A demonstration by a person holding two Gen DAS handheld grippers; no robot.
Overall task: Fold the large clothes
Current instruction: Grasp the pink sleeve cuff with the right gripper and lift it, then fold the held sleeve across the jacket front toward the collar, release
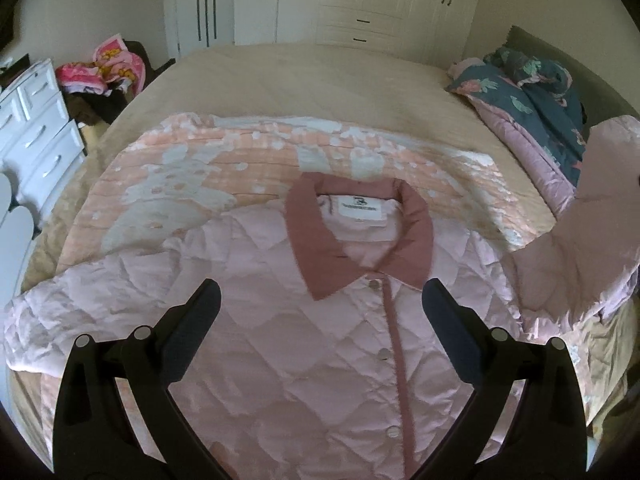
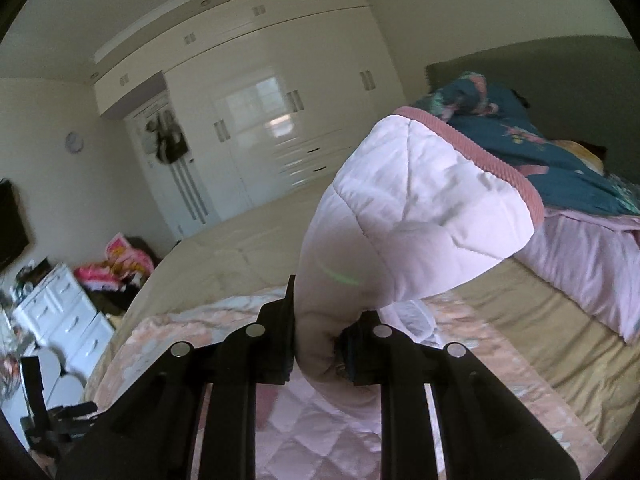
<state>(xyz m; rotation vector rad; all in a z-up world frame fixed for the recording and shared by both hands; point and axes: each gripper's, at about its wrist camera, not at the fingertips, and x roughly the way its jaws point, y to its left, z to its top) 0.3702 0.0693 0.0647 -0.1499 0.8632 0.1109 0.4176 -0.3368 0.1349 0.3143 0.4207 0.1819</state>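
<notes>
A pale pink quilted jacket (image 1: 304, 340) with a dusty-rose collar (image 1: 320, 252) and snap buttons lies front up on the bed. My left gripper (image 1: 320, 300) hovers over its chest, jaws wide apart, nothing between them. In the right wrist view my right gripper (image 2: 318, 340) is shut on the jacket's sleeve (image 2: 400, 216), held up off the bed with its rose-trimmed cuff (image 2: 492, 160) pointing up and right. That raised sleeve (image 1: 584, 216) also shows at the right edge of the left wrist view.
A peach patterned blanket (image 1: 224, 176) lies under the jacket on the beige bed (image 1: 320, 84). A teal floral duvet (image 1: 532, 100) is bunched at the right. White drawers (image 1: 36, 128) and a pile of pink clothes (image 1: 108, 68) stand left; white wardrobes (image 1: 380, 0) line the back wall.
</notes>
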